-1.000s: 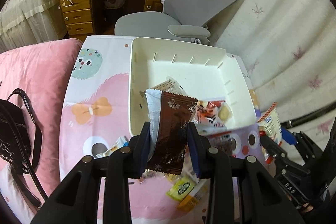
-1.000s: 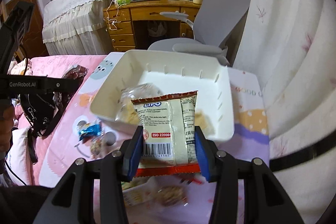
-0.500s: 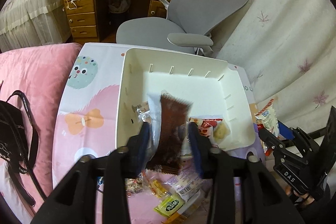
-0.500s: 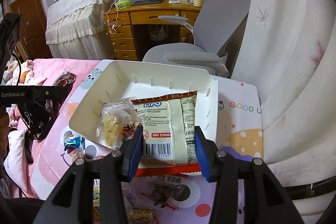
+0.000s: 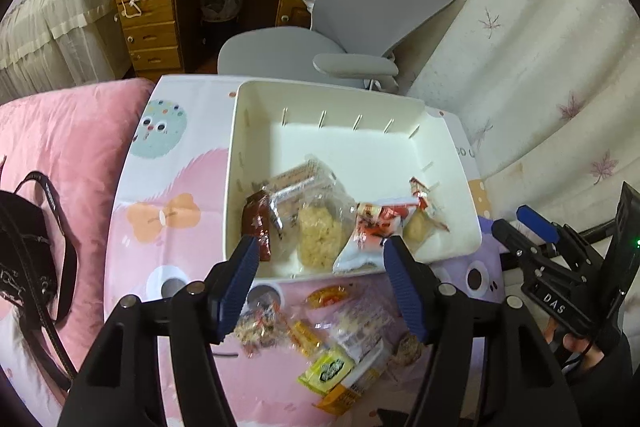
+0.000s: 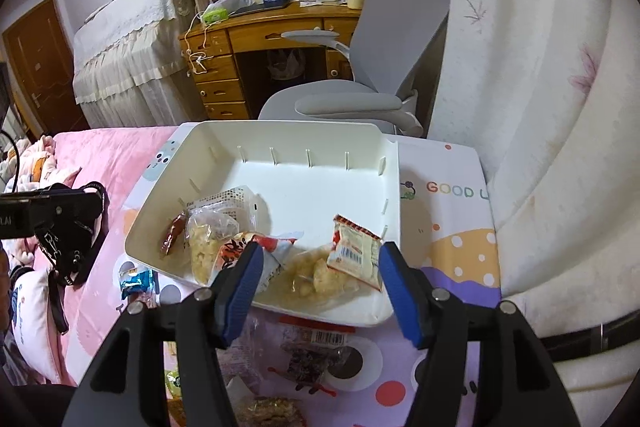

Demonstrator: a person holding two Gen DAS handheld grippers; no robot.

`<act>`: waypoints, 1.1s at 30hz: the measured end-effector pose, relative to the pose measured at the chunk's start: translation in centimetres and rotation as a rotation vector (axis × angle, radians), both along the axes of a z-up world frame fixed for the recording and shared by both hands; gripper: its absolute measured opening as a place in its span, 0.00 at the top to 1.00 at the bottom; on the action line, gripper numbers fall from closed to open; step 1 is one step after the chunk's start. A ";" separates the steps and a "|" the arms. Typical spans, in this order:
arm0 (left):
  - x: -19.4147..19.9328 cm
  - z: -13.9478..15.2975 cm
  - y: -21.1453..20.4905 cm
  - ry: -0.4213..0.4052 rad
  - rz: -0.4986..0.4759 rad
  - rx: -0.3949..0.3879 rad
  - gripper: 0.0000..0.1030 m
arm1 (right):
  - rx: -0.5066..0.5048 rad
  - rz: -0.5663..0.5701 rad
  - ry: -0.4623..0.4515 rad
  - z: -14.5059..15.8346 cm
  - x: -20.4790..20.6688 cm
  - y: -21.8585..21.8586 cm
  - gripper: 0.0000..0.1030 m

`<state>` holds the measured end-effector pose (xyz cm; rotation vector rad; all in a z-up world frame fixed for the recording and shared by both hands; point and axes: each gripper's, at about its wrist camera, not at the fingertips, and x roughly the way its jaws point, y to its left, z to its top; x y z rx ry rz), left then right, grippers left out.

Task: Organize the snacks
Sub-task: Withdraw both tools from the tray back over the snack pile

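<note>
Both your grippers are spread wide right now with nothing between the fingers. Your left gripper (image 5: 322, 271) hangs over the near edge of the white bin (image 5: 448, 143), and your right gripper (image 6: 318, 277) sits over the near right corner of that same bin (image 6: 394, 187).

Snacks are in the bin, bunched toward the near side. From the left camera you've got a brown packet (image 5: 256, 223) against the left wall, a clear bag of pale puffed bits (image 5: 320, 231) just beside it, then a red-and-white pack (image 5: 372, 227) further right. From the right camera, the red-edged packet with a barcode (image 6: 356, 253) lies tilted on a clear bag near the right wall, well apart from the brown packet (image 6: 172, 233) on the left.

More loose snacks are on the pink cartoon sheet (image 5: 160, 215) in front of the bin: a green-label pack (image 5: 326, 369) and a blurry little pile (image 5: 260, 323) under your left fingers, plus a blue wrapper (image 6: 136, 281) beside the bin's left corner. The far half of the bin is bare white floor.
</note>
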<state>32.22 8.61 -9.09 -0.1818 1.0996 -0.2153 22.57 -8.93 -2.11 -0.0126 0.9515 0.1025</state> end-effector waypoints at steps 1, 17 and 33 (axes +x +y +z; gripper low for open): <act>-0.3 0.0 0.2 0.002 -0.002 -0.003 0.37 | 0.000 -0.007 0.002 0.1 -0.3 0.0 0.41; -8.3 -0.7 4.5 0.046 -0.054 -0.012 0.26 | 0.092 -0.184 0.140 -0.4 -6.0 1.5 0.41; -14.9 -4.7 7.3 0.156 -0.069 0.010 0.23 | 0.401 -0.484 0.404 -5.6 -13.5 1.4 0.41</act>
